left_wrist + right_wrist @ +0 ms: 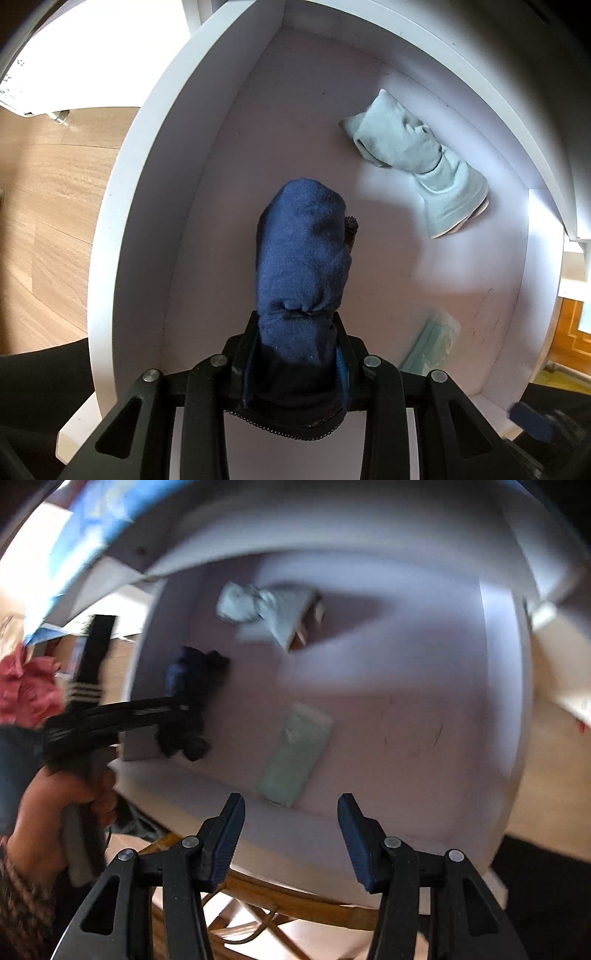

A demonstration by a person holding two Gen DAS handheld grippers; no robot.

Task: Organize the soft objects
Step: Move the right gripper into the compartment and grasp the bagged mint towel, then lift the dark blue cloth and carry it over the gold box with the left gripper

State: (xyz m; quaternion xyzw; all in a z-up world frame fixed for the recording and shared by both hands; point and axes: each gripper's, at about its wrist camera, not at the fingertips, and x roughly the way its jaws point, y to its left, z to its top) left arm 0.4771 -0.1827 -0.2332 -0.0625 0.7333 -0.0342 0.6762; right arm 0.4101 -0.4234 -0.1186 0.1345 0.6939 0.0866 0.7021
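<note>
My left gripper (297, 332) is shut on a dark blue sock bundle (303, 269) and holds it inside a white shelf compartment (229, 155), near its left wall. The bundle also shows in the right wrist view (192, 701), with the left gripper reaching in from the left. A pale green rolled cloth (417, 155) lies at the back right of the compartment; it also shows in the right wrist view (266, 613). My right gripper (291, 830) is open and empty, just outside the compartment's front edge.
A pale green flat packet (297, 753) lies on the compartment floor near the front; it also shows in the left wrist view (432, 343). A wicker frame (288, 908) sits below the shelf. A pink cloth (26, 690) is at far left. Wooden floor (48, 184) lies left of the shelf.
</note>
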